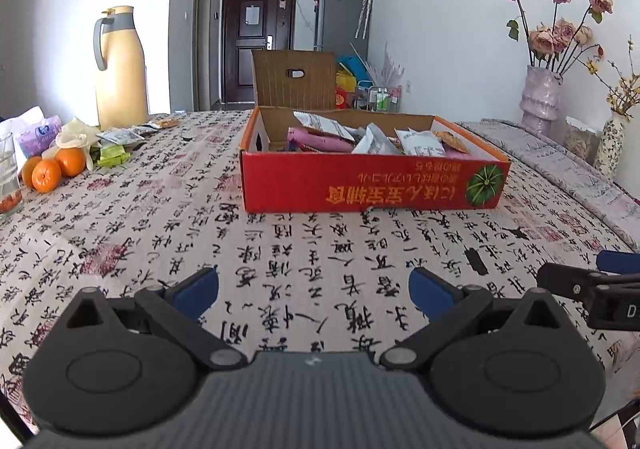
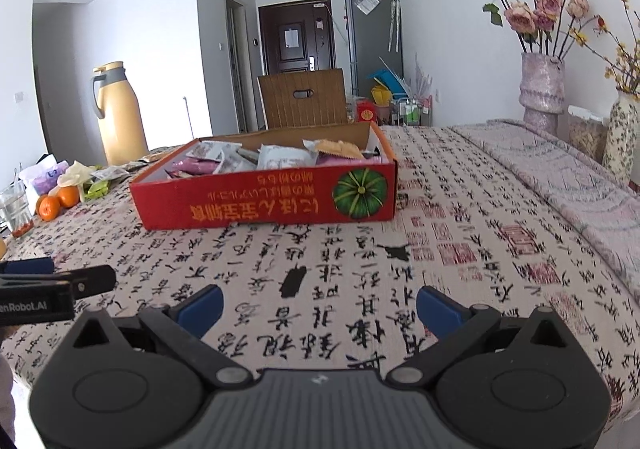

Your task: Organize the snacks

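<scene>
We hold the left gripper low over the tablecloth, its blue-padded fingers spread wide with nothing between them. The right gripper sits the same way: jaws wide apart, empty, above the printed cloth. Each camera catches the other tool at its edge; the left wrist view shows the right gripper's finger entering from the right border, and the right wrist view shows the left one entering from the left border.

Ahead of both grippers and well apart from them, we see the red cardboard box resting on the tablecloth. It is open-topped, with a green squash printed on its front wall, and holds a loose pile of snack packets in white, pink and orange wrappers.

To the far left lie oranges, loose packets outside the box and a yellow thermos jug. A vase of dried roses stands at the right.
</scene>
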The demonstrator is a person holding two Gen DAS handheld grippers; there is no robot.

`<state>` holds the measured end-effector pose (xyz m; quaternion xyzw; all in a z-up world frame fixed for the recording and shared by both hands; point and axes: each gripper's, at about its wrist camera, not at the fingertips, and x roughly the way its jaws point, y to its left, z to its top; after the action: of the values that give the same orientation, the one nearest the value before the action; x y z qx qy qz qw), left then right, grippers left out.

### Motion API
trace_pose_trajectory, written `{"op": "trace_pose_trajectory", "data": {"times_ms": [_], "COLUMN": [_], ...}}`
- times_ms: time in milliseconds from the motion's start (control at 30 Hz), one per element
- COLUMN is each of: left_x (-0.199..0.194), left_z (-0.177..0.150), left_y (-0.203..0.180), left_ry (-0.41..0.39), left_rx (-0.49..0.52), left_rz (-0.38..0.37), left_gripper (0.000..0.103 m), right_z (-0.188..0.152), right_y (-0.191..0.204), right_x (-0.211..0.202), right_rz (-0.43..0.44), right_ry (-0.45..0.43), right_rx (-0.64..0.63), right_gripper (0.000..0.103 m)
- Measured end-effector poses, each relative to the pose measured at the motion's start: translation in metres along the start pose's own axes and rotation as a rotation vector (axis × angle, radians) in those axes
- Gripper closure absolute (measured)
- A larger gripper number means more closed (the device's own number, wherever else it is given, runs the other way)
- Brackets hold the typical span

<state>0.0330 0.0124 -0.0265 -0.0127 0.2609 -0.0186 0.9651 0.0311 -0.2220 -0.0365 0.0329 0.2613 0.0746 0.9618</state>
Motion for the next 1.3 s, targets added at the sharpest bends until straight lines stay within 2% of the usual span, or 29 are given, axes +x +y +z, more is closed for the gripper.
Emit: {"op": "trace_pose_trajectory", "data": {"times_ms": [1300], "left_x": [0.004], "left_z": [-0.011], "left_y": [0.001], "left_ry": [0.035], "left_rx": [0.006], "left_rz": [-0.002], "left_gripper": [0.000], "right_z": [-0.009], "right_y": [-0.001], "right_x": [0.009], "right_rz": [0.008], "right_ry": [0.025], "right_rx": [0.011], "right_gripper": [0.000]}}
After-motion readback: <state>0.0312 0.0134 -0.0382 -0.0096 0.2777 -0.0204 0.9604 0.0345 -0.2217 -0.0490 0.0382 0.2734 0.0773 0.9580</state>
